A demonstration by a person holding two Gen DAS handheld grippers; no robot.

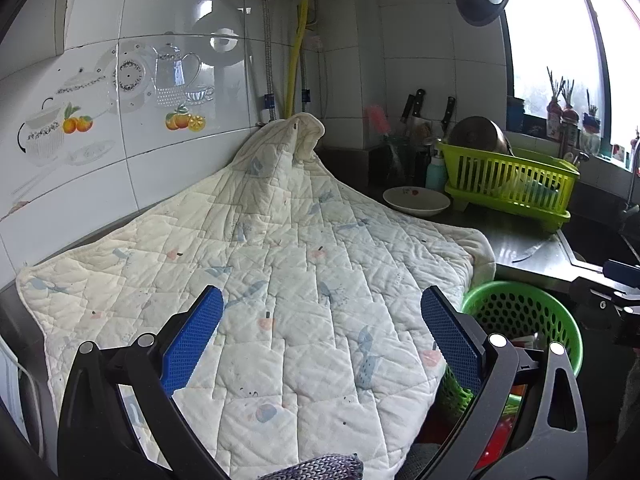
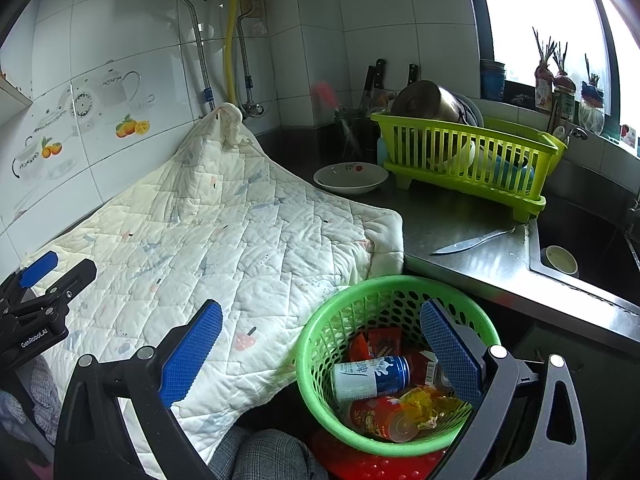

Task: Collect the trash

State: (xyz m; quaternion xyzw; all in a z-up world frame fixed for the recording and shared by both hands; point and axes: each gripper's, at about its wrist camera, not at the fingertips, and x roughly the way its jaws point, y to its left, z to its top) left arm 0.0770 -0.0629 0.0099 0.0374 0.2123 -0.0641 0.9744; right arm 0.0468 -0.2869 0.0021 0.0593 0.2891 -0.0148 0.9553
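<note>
A round green perforated basket (image 2: 320, 336) stands below the counter's edge and holds trash: a blue-and-white can (image 2: 372, 376), a red can (image 2: 376, 416), a yellow wrapper (image 2: 424, 400) and red packets (image 2: 384, 340). My right gripper (image 2: 320, 354) hangs open over the basket, its fingers bare. Over the white quilted cloth (image 1: 280, 280) my left gripper (image 1: 322, 342) is open and holds nothing; the basket (image 1: 520, 312) peeks out past its right finger. The left gripper (image 2: 40, 280) also shows at the left edge of the right wrist view.
The quilted cloth (image 2: 200, 240) covers the left counter. A white bowl (image 2: 350, 178), a lime dish rack (image 2: 468, 160) with a pot, a knife (image 2: 472, 240) on the steel counter, and a sink (image 2: 580, 240) with a cup stand to the right. A red stool (image 2: 380, 464) is under the basket.
</note>
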